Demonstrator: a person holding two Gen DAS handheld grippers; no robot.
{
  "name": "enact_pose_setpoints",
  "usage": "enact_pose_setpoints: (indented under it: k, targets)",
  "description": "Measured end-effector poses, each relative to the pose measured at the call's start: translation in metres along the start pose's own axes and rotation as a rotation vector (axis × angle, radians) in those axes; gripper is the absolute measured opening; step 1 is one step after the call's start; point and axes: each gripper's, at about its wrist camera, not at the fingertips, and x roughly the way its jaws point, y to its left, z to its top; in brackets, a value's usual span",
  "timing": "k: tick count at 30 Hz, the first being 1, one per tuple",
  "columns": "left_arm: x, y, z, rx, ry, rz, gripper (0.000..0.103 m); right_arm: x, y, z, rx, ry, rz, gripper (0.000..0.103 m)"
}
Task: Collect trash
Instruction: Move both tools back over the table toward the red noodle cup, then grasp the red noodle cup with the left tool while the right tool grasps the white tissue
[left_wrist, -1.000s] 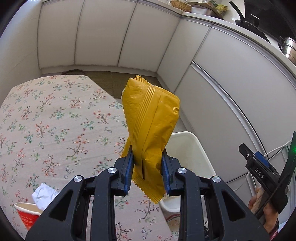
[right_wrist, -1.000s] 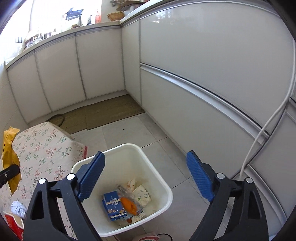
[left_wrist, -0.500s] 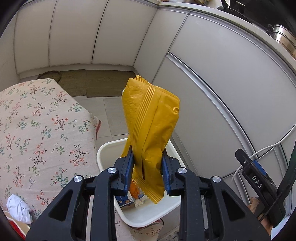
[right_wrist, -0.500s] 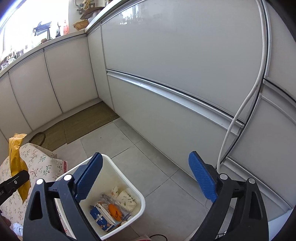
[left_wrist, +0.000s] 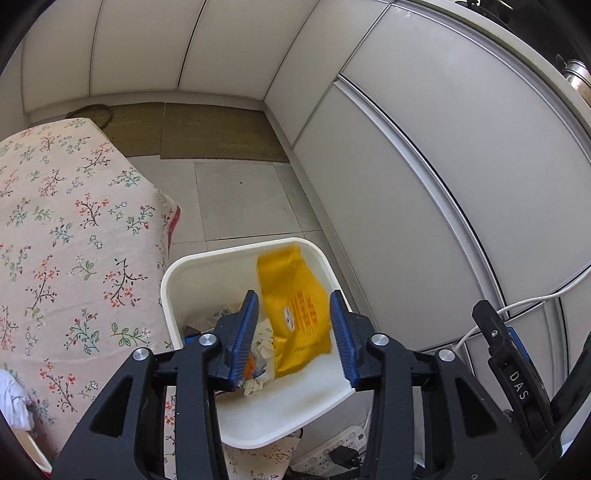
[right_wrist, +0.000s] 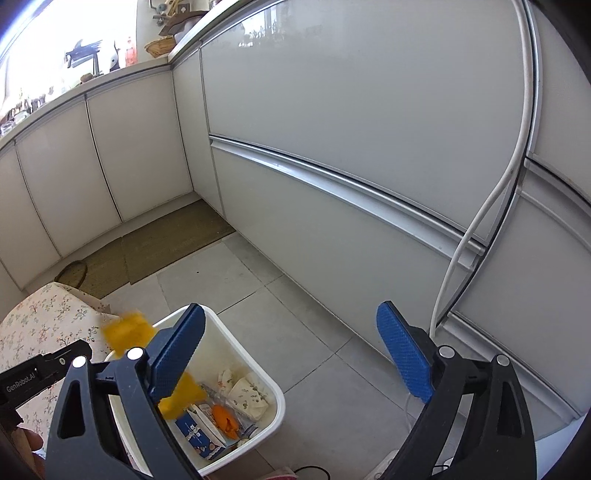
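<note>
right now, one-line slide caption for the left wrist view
Open left gripper above the white bin as the released yellow wrapper drops in.

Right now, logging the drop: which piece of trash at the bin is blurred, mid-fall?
The yellow snack bag, smeared above the white bin; the blue carton lies sharp inside.

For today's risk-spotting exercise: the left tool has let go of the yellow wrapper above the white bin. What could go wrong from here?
1. The yellow wrapper is blurred in mid-fall, near the white bin rim in the right wrist view; it might catch the edge and land outside.
2. The left tool hangs open low over the bin; swinging back carelessly could knock it.
3. The right tool sits close beside, so they might collide.
</note>
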Motion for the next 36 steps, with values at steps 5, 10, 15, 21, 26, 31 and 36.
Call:
enact_pose_setpoints:
  k: [5, 10, 15, 21, 26, 31, 36]
  targets:
    - [-0.014, 0.005, -0.003, 0.001, -0.025, 0.052, 0.059, -0.004, 0.008, -0.003, -0.019, -0.001, 0.019, 0.091]
    - [-0.041, 0.009, -0.011, 0.022, -0.089, 0.181, 0.076, -0.006, 0.022, -0.006, -0.052, 0.014, 0.064, 0.091]
    - [-0.073, 0.022, -0.025, 0.02, -0.142, 0.297, 0.081, -0.012, 0.042, -0.011, -0.098, 0.02, 0.134, 0.094]
    - [-0.119, 0.052, -0.04, 0.019, -0.186, 0.401, 0.089, -0.022, 0.076, -0.022, -0.189, 0.038, 0.225, 0.096]
    - [-0.146, 0.082, -0.051, -0.031, -0.18, 0.445, 0.09, -0.037, 0.109, -0.031, -0.263, 0.028, 0.295, 0.096]
    - [-0.174, 0.121, -0.068, -0.116, -0.172, 0.496, 0.091, -0.046, 0.139, -0.043, -0.327, 0.064, 0.382, 0.096]
    - [-0.192, 0.166, -0.088, -0.146, -0.089, 0.537, 0.094, -0.048, 0.165, -0.054, -0.349, 0.152, 0.492, 0.096]
